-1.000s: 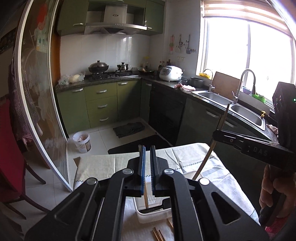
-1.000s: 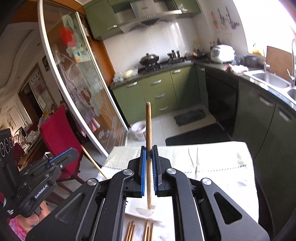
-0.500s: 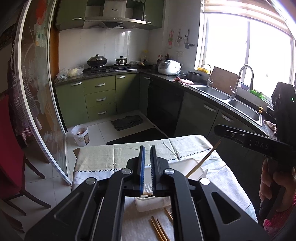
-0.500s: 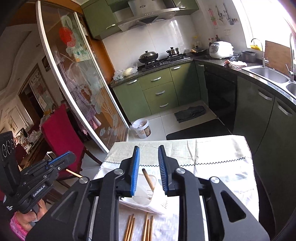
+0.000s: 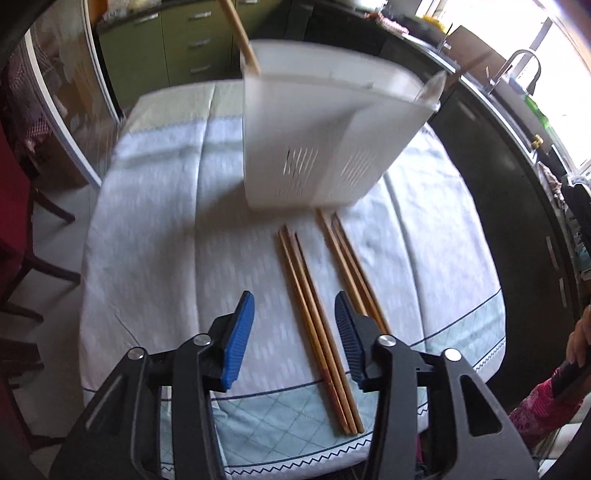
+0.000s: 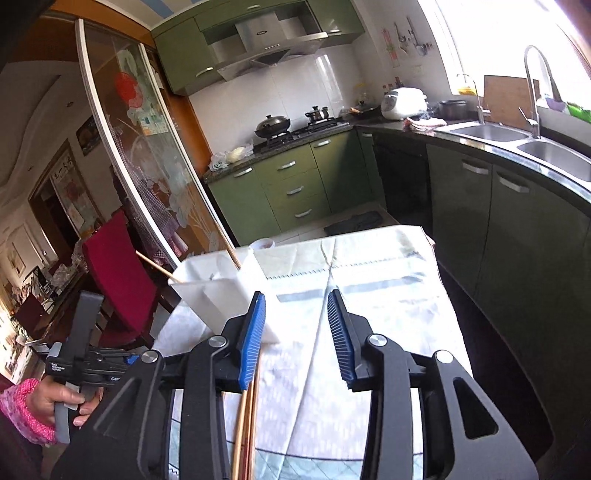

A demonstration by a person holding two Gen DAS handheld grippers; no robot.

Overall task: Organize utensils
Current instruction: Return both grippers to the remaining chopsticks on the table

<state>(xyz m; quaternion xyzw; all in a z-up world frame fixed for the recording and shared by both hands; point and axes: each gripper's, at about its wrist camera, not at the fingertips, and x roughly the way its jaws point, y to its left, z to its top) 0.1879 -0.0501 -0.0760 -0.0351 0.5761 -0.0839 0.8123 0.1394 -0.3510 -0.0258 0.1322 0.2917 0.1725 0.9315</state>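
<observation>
A white slotted utensil holder (image 5: 325,136) stands on the clothed table (image 5: 166,229), with one chopstick (image 5: 240,33) sticking out of it. Several wooden chopsticks (image 5: 317,310) lie in two bunches in front of it. My left gripper (image 5: 293,332) is open and empty, low over the near bunch. In the right wrist view the holder (image 6: 221,288) holds two chopsticks (image 6: 231,251). My right gripper (image 6: 297,336) is open and empty above the cloth, with chopsticks (image 6: 245,421) lying under its left finger.
A red chair (image 6: 118,269) stands left of the table beside a glass sliding door (image 6: 147,177). Green cabinets (image 6: 295,184), a stove and a sink counter (image 6: 517,136) lie beyond. The left gripper's handle (image 6: 77,354) shows at lower left in the right wrist view.
Both grippers let go of their chopsticks into the holder and opened. The left gripper dropped and tilted down over the loose chopsticks. The right gripper opened wider.
</observation>
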